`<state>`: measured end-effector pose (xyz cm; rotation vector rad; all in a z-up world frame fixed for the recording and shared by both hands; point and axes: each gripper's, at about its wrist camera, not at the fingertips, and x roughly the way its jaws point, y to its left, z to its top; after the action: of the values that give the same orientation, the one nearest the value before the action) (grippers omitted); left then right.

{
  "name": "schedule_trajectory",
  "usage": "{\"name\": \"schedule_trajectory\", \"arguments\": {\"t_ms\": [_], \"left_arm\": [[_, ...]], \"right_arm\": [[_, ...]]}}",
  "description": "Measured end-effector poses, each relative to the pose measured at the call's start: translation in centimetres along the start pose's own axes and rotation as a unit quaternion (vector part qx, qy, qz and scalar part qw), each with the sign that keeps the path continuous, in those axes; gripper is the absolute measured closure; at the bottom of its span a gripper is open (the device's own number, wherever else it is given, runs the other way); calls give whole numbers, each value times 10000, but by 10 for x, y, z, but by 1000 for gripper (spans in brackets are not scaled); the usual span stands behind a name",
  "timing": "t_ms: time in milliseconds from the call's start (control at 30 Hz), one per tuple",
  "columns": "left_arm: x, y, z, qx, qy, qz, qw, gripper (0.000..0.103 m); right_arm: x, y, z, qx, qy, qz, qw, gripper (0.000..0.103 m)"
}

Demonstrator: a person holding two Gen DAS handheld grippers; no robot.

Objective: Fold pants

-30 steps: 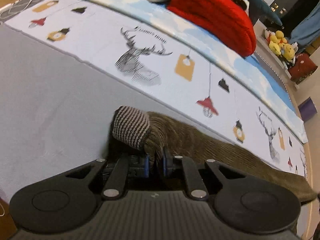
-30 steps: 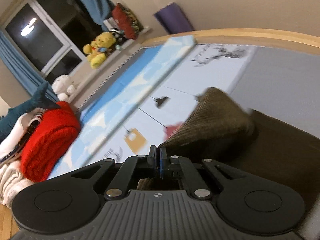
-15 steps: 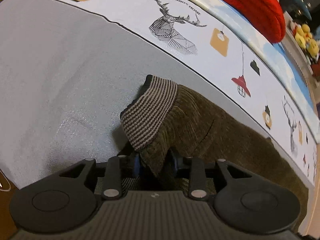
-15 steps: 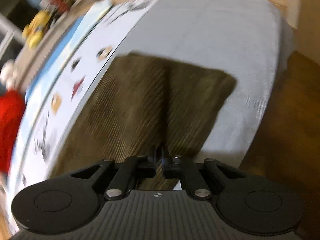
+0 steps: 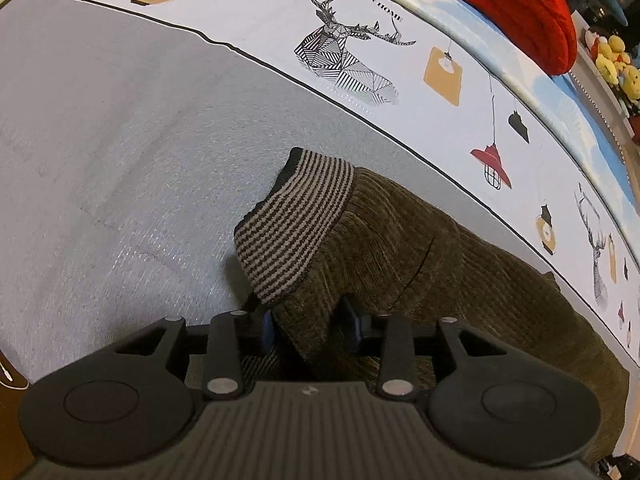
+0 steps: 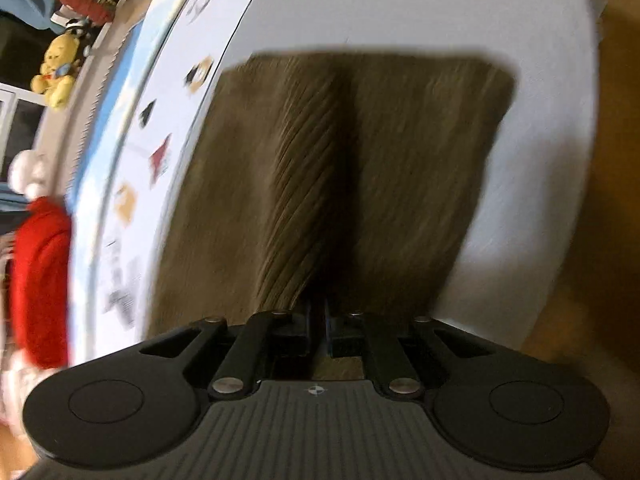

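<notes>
Mid-fold: my left gripper point(image 5: 310, 326) spread around pants point(image 5: 420, 248) near striped cuff point(image 5: 294, 222) at frame centre; my right gripper point(image 6: 319, 330) pinching pants (blurred). Next: probably release, flatten on bed point(image 5: 120, 152).

My left view is sharp and evenly lit by warm indoor light. The pants point(image 5: 420, 248) show every rib of their weave, and the striped cuff point(image 5: 294, 222) throws a short dark shadow onto the gray sheet point(image 5: 120, 160) below it. My left claw point(image 5: 308, 326) sits in its own shade. The fisheye bends the sheet's printed border into a curve, and the corners go black. My right view is smeared by motion: the pants point(image 6: 340, 168) blur into streaks, sharpest just ahead of my right claw point(image 6: 318, 330). A dark crease shadow runs down their middle. The yellow toy point(image 6: 56, 70) at the edge is soft.
</notes>
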<state>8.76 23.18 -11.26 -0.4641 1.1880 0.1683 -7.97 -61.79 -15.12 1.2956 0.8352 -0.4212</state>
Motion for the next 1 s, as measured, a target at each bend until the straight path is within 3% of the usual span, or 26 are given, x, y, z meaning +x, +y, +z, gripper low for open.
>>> {"name": "schedule_trajectory", "arguments": {"t_ms": [67, 167, 300, 367, 433, 467, 533, 667, 867, 1000], "left_arm": [[1, -2, 0, 40, 2, 7, 10000, 61], [0, -4, -1, 103, -5, 23, 9999, 60], [1, -4, 0, 105, -1, 30, 9999, 60], [1, -5, 0, 144, -1, 37, 9999, 59], [1, -6, -1, 206, -10, 52, 9998, 58], [1, -7, -2, 235, -11, 51, 9997, 58], [1, -6, -2, 245, -5, 24, 9997, 58], [1, -4, -1, 196, 17, -25, 9998, 58], [1, -10, -1, 286, 16, 43, 9996, 52], [1, -9, -1, 266, 4, 30, 9996, 53]], "right_arm": [[0, -1, -1, 266, -1, 196, 9995, 74], [-6, -1, 1, 508, -163, 758, 9957, 74], [-11, 2, 14, 627, -642, 1148, 9893, 74], [-13, 1, 22, 763, -916, 1245, 9850, 74], [-27, -5, 25, 905, -1523, 1319, 9753, 74], [-35, -8, 25, 957, -1837, 1249, 9703, 74], [-41, -13, 25, 1073, -2071, 1036, 9669, 74], [-26, -11, 16, 856, -1454, 393, 9849, 72], [-22, -10, 16, 863, -1436, 546, 9843, 55], [-20, -15, 21, 1005, -1410, 537, 9834, 57]]}}
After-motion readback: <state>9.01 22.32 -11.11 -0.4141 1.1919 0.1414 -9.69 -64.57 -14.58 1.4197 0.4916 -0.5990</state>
